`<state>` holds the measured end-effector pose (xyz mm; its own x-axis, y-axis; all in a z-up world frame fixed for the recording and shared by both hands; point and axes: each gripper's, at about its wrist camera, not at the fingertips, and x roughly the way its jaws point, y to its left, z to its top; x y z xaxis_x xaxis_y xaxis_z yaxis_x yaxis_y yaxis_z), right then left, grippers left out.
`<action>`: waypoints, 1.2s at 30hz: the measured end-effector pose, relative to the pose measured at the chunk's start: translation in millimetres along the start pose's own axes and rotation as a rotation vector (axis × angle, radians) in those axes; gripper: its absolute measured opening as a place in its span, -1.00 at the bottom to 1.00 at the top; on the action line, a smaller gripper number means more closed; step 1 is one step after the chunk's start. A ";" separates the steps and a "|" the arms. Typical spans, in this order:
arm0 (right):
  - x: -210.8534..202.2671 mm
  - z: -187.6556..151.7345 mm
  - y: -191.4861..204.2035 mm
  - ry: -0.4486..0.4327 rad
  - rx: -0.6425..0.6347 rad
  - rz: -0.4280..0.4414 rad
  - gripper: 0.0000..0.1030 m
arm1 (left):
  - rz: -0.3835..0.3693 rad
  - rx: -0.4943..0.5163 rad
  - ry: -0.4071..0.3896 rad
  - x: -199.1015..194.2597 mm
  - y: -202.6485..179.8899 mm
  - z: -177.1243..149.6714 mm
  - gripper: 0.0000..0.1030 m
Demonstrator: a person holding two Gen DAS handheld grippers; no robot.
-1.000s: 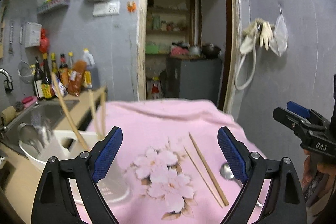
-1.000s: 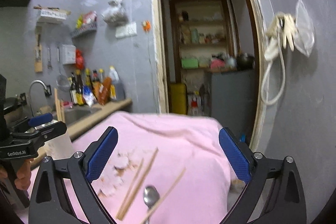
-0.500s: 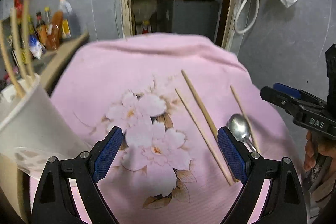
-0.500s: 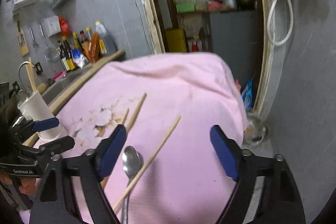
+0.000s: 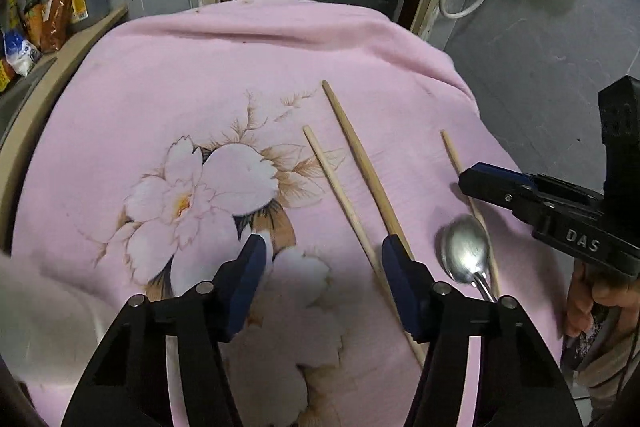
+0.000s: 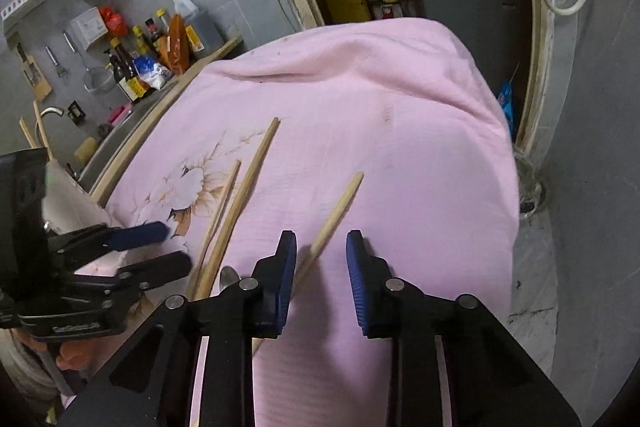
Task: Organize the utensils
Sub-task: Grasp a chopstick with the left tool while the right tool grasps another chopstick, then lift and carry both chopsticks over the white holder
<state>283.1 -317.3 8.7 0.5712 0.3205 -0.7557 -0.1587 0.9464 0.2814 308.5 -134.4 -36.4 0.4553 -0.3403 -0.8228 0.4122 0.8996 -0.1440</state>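
Hovering low over pink floral cloth (image 5: 208, 75): left gripper (image 5: 322, 269), blue-padded jaws parted, gripping nothing, sitting bottom centre of the left wrist frame. Lying centre frame and slanting from upper left to lower right: two pale wooden chopsticks (image 5: 362, 167), side by side, not quite touching; lower ends passing under the right-hand blue pad (image 5: 404, 291). Resting at lower right: shiny metal spoon (image 5: 466, 253), bowl up, touching a third thin wooden chopstick (image 5: 452, 153) running just beside it. Entering from the right edge: black body of the other tool, lettered "DAS", over that third stick.

Showing bottom centre of the right wrist frame: right gripper (image 6: 322, 281), jaws parted but narrowly, clamping nothing. Lying between and just ahead of its pads: the single chopstick (image 6: 340, 207), near end slipping behind the left-hand pad (image 6: 284, 279). Lying left of centre: the paired sticks (image 6: 248, 187). Standing at upper left on a counter: dark sauce bottles (image 6: 128, 75).
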 end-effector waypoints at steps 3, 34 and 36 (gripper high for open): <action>5.1 6.8 -1.8 0.019 0.009 0.004 -0.60 | 0.003 0.004 0.001 5.0 0.5 7.3 -0.04; -13.7 9.0 23.5 -0.075 -0.012 0.066 -0.94 | -0.014 -0.052 -0.091 -26.7 0.3 9.5 -0.96; -18.3 6.4 30.1 -0.086 -0.042 0.050 -0.94 | -0.013 -0.052 -0.112 -35.7 -0.2 6.0 -0.96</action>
<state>273.0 -294.9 34.8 0.6285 0.3639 -0.6874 -0.2213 0.9309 0.2905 296.9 -124.0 -3.7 0.5364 -0.3777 -0.7547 0.3783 0.9070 -0.1851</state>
